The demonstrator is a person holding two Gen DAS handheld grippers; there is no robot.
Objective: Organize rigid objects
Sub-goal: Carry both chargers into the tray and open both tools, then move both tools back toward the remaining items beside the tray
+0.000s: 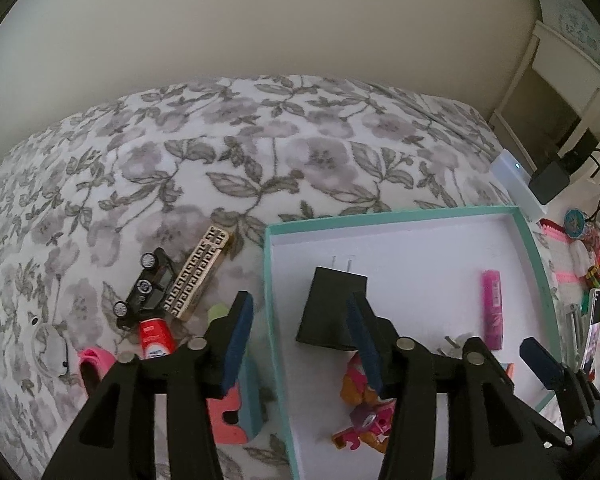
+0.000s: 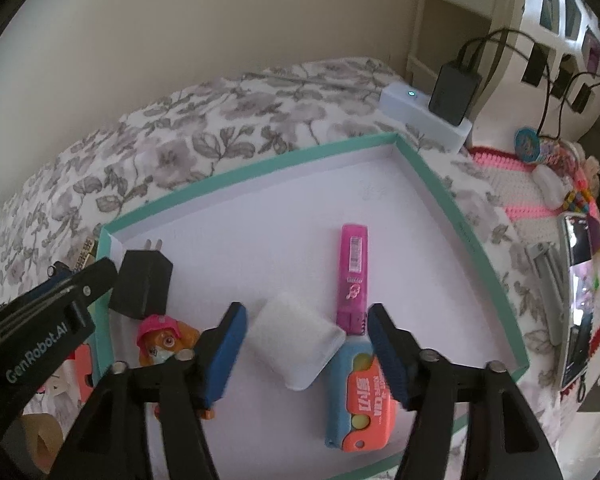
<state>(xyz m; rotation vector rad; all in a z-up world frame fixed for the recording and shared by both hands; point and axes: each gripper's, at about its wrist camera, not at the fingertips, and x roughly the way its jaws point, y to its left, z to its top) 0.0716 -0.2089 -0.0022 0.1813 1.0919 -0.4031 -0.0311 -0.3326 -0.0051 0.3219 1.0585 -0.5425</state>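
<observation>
A shallow white box with a teal rim (image 1: 380, 216) (image 2: 260, 168) lies on a floral bedspread. Inside it lie a black plug charger (image 1: 332, 304) (image 2: 142, 284), a pink highlighter (image 1: 492, 308) (image 2: 354, 272), a pup figure (image 1: 354, 390) (image 2: 160, 336), a white block (image 2: 296, 344) and a blue and orange case (image 2: 364, 400). My left gripper (image 1: 302, 340) is open astride the box's left wall, its right pad over the charger's near corner. My right gripper (image 2: 306, 348) is open above the white block, pads apart from it.
Left of the box lie a black toy car (image 1: 148, 288), a gold patterned bar (image 1: 198, 276), a red tube (image 1: 156, 340) and a pink piece (image 1: 96, 360). A white power strip (image 2: 424, 116) with a black adapter, a phone (image 2: 576, 300) and trinkets crowd the right side.
</observation>
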